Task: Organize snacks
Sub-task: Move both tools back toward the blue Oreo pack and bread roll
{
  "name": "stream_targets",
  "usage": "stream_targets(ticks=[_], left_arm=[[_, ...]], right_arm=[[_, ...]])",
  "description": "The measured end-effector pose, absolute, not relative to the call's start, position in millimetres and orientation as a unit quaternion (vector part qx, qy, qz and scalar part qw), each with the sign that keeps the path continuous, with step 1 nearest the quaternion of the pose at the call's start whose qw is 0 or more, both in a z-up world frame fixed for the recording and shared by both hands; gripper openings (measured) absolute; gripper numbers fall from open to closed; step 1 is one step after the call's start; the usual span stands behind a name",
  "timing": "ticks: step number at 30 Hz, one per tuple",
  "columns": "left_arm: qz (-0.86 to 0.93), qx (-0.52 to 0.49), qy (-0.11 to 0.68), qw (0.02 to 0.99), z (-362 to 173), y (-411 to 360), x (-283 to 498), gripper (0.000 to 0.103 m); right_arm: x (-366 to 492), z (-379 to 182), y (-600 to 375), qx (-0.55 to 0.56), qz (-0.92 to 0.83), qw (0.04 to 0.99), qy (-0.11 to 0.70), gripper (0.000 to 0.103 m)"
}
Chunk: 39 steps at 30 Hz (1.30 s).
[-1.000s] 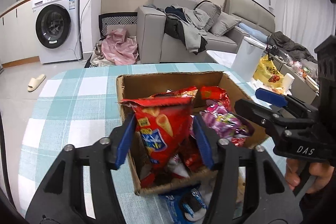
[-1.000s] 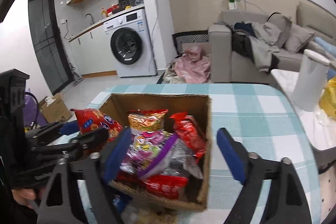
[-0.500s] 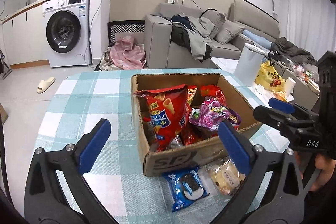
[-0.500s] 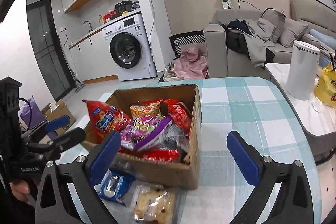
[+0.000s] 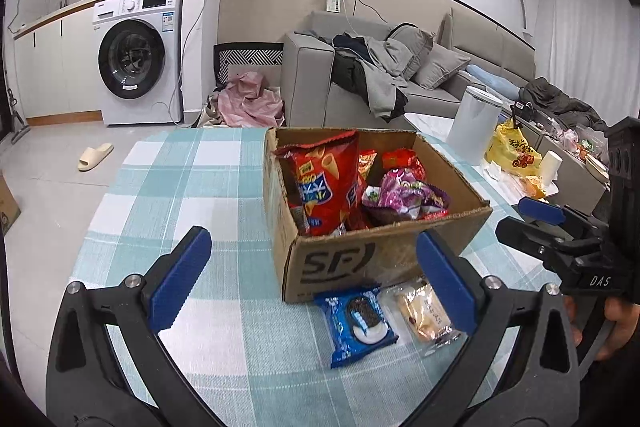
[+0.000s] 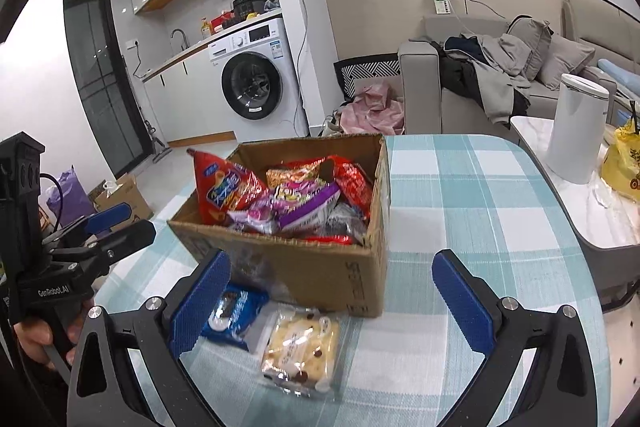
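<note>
The cardboard box (image 5: 372, 259) bears "SF", the right gripper (image 5: 560, 227) reads "DAS", and the left gripper (image 6: 100, 227) reads "GenRobot.AI".

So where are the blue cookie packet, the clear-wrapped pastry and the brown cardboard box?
Blue cookie packet (image 5: 356, 323): left wrist view, on the printed cookie at its middle.
Clear-wrapped pastry (image 6: 300, 349): right wrist view, on the pale cake inside the wrapper.
Brown cardboard box (image 5: 340, 261): left wrist view, on its printed front wall.
</note>
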<state>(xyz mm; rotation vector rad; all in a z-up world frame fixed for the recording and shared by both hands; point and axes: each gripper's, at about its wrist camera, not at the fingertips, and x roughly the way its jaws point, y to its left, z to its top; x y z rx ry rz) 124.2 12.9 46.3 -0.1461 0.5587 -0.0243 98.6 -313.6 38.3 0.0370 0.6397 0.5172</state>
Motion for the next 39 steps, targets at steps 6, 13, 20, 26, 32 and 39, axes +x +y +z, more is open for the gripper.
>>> stream_targets(ticks=[6,13,20,26,32,39], left_arm=[[-0.007,-0.059,0.281,0.958,39.7,7.9,119.9,0.102],[-0.007,-0.053,0.295,0.954,28.6,0.0,126.4,0.102],[-0.012,-0.038,0.314,0.949,15.5,-8.4,134.0,0.102],[-0.012,-0.029,0.335,0.942,2.1,-13.4,143.4,0.102],[-0.015,-0.025,0.361,0.932,-15.1,-17.1,152.8,0.102],[-0.020,-0.028,0.385,0.922,-34.7,-19.9,162.7,0.102]], right_arm=[[95.5,28.5,-314.0,0.016,0.252,0.913,0.319,0.103],[97.7,17.8,-306.2,0.012,0.263,0.904,0.338,0.103],[102.9,-4.5,-291.7,-0.015,0.261,0.886,0.383,0.103],[107.2,-21.4,-286.6,-0.033,0.258,0.875,0.409,0.103],[109.9,-38.6,-282.0,-0.049,0.256,0.863,0.432,0.103],[107.9,-53.3,-271.4,-0.079,0.266,0.849,0.450,0.103]])
